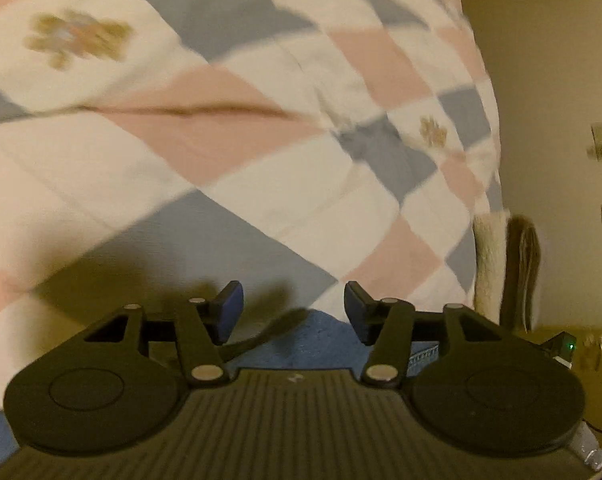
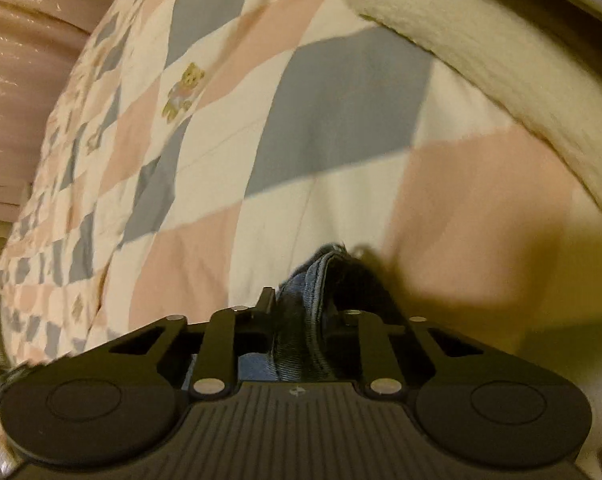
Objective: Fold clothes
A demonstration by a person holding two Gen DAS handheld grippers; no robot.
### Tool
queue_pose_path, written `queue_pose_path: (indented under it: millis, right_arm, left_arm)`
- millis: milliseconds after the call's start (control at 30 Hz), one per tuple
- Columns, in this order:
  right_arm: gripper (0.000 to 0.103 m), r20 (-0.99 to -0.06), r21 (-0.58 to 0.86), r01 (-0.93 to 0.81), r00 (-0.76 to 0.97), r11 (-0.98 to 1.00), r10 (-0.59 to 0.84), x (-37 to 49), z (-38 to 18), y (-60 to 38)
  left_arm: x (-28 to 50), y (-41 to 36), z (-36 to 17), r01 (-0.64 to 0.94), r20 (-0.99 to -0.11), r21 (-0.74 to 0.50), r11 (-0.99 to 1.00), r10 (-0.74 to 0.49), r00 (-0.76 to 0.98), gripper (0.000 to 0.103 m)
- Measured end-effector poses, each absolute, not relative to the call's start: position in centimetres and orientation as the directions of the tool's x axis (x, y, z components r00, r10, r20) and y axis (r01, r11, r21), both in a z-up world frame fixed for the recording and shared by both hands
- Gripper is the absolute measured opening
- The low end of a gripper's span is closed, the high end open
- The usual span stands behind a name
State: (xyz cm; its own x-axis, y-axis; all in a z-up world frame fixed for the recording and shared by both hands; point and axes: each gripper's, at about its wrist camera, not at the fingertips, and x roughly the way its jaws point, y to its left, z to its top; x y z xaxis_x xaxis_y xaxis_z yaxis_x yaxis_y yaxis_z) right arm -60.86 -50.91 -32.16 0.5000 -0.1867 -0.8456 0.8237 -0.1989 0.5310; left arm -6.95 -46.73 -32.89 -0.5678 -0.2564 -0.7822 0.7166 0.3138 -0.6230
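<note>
left tongs (image 1: pixel 293 312) released over jeans (image 1: pixel 321 340) | right tongs (image 2: pixel 301 308) grasping jeans (no legible writing) | quilt (image 1: pixel 261 160)

The quilt (image 1: pixel 261 128) is soft matt cloth, stitched in lines, printed in pink, grey-blue and cream diamonds, and lightly creased. Its far right edge in the right wrist view carries a cream border (image 2: pixel 481 64) with a rough, nubbly pile like fleece or terry. The jeans (image 2: pixel 305 312) are blue denim with a visible twill weave and a stitched hem. Both the left gripper (image 1: pixel 293 312) and the right gripper (image 2: pixel 301 308) are matt black plastic, ribbed on the body, with small shiny metal pins; the left fingertips (image 1: pixel 231 304) bear dull blue pads. The wall (image 1: pixel 541 80) looks smooth and matt.
</note>
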Motion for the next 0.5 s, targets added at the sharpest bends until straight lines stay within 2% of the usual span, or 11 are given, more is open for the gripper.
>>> queue_pose_path:
  millis: [133,233,333,400,500]
  right_arm:
    - [0.017,-0.833,0.553,0.794,0.522,-0.253,-0.182,-62.6,-32.1,-48.2]
    - [0.017,-0.826,0.564,0.777,0.533,-0.280,-0.182,-63.2,-32.1,-47.6]
    - [0.017,-0.826,0.563,0.772,0.533,-0.293,-0.184,-63.4,-31.8,-47.4]
    - [0.017,-0.833,0.554,0.782,0.522,-0.285,-0.185,-63.1,-31.7,-47.4]
    - [0.016,-0.838,0.545,0.800,0.513,-0.250,-0.185,-62.8,-31.1,-47.3]
  left_arm:
    - [-8.3,-47.3,-34.5,0.690,-0.734,-0.674,0.263,-0.137,-0.665,0.050]
    - [-9.0,-46.5,-34.2,0.647,-0.673,-0.733,0.212,-0.088,-0.734,0.049]
    - [-10.3,-45.6,-33.4,0.648,-0.654,-0.753,0.116,-0.017,-0.756,0.050]
    - [-10.5,-45.4,-33.0,0.675,-0.677,-0.734,0.072,-0.008,-0.736,0.050]
    - [-9.3,-46.3,-32.3,0.677,-0.681,-0.732,0.078,-0.095,-0.726,0.052]
